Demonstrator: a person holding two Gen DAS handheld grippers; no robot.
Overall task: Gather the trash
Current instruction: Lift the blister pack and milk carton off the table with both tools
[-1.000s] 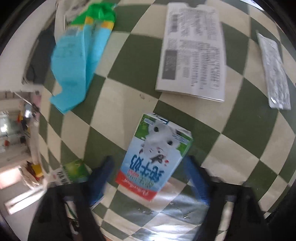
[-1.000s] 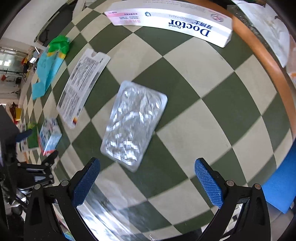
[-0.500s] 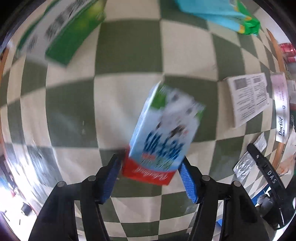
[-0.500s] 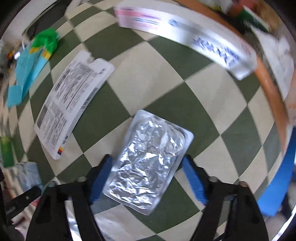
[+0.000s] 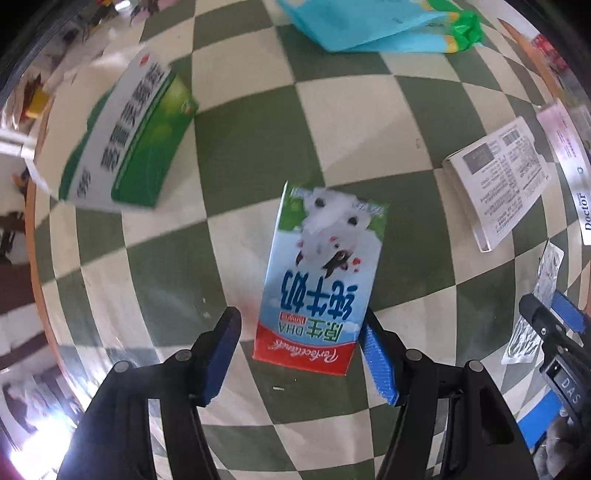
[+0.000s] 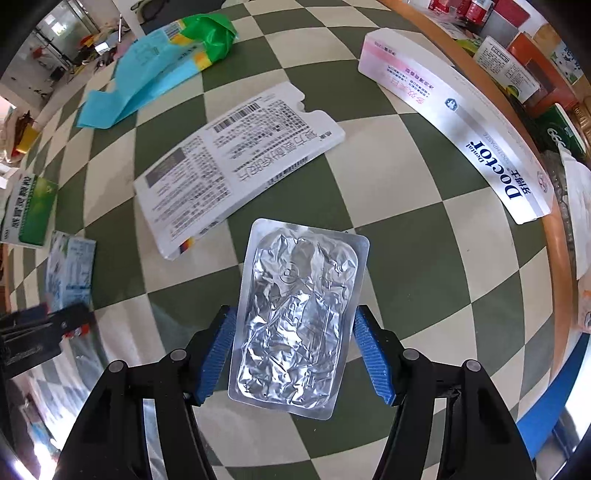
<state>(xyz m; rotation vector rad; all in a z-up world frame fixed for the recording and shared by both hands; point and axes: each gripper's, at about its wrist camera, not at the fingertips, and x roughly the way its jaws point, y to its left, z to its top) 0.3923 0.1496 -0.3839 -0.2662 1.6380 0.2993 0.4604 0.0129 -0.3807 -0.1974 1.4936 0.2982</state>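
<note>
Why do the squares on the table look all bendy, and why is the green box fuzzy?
Both wrist views use fisheye lenses, so the checkered tablecloth bulges. In the left wrist view the green box is smeared by motion blur, while the milk carton stays fairly sharp. In the right wrist view the foil blister pack glints.

Left of milk carton point(image 5: 317, 280): open checkered bench point(image 5: 155, 266) up to the green box point(image 5: 122, 136).
Right of carton: bare squares, then flattened white carton point(image 5: 498, 181).
Ahead: blue bag point(image 5: 376, 26) well apart.
Foil blister point(image 6: 299, 317) right side: clear bench up to toothpaste box point(image 6: 461, 122) along rim.
Blister left-ahead: white carton near.
</note>
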